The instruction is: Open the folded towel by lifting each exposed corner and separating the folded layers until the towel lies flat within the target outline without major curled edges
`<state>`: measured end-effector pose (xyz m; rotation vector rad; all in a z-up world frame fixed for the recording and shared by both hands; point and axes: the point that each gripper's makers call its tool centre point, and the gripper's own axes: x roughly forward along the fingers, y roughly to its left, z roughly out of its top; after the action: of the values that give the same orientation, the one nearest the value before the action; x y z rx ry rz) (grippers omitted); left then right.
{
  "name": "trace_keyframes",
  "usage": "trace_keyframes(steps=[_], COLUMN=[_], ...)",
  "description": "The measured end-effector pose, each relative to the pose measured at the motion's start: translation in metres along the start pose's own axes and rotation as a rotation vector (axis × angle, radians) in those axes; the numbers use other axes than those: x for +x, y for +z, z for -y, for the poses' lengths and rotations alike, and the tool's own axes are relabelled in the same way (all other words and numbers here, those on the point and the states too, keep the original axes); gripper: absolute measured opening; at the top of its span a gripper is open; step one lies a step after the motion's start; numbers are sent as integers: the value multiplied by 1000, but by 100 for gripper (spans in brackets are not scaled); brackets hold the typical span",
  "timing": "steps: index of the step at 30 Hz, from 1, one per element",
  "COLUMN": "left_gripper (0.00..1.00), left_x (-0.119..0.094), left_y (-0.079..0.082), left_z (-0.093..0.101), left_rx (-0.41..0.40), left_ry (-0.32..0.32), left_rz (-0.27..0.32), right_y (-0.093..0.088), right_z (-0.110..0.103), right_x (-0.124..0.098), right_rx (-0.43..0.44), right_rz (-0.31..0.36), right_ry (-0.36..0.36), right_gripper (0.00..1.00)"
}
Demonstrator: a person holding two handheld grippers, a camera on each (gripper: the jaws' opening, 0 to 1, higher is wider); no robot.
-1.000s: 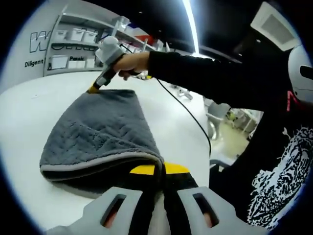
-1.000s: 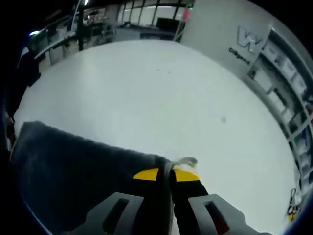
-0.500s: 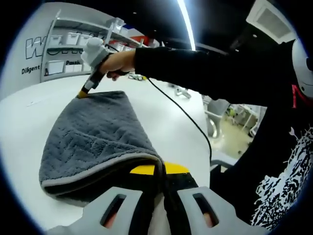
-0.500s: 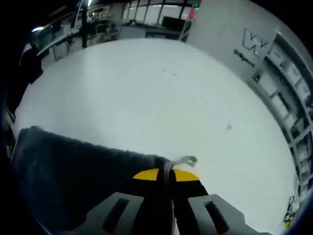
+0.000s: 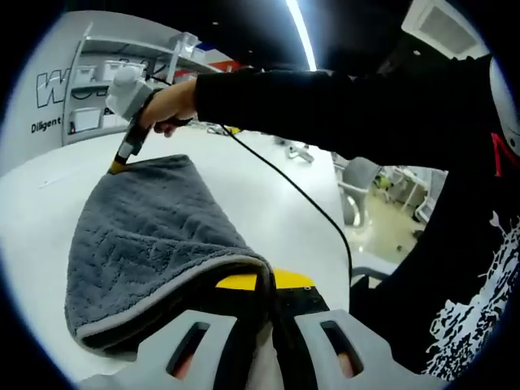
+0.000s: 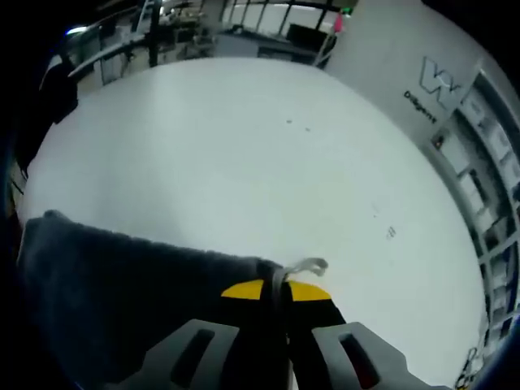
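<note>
The left gripper (image 5: 264,280) pinches one corner of the gray towel (image 5: 154,231) and the right gripper (image 6: 280,286) pinches another corner, so the towel hangs stretched between them over the white table (image 6: 244,154).

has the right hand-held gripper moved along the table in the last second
Yes. In the left gripper view the right hand-held gripper, shut on the towel corner, has shifted left against the wall shelves.
</note>
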<state>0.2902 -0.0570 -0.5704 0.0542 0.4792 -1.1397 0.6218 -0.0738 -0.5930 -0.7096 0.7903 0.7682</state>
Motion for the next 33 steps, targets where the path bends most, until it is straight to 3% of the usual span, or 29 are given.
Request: trace_keyframes(steps=[18,33], left_gripper=[2,2], left_x=[16,21], left_y=[15,19], left_z=[3,4], left_rx=[28,52], left_ry=[-5,5], left_rz=[20,37], right_y=[25,40], right_z=[-16,-29], right_x=[12,17], right_rx=[-117,-166], right_rz=[-4,16], right_ry=[11,41], right_gripper=[4,4])
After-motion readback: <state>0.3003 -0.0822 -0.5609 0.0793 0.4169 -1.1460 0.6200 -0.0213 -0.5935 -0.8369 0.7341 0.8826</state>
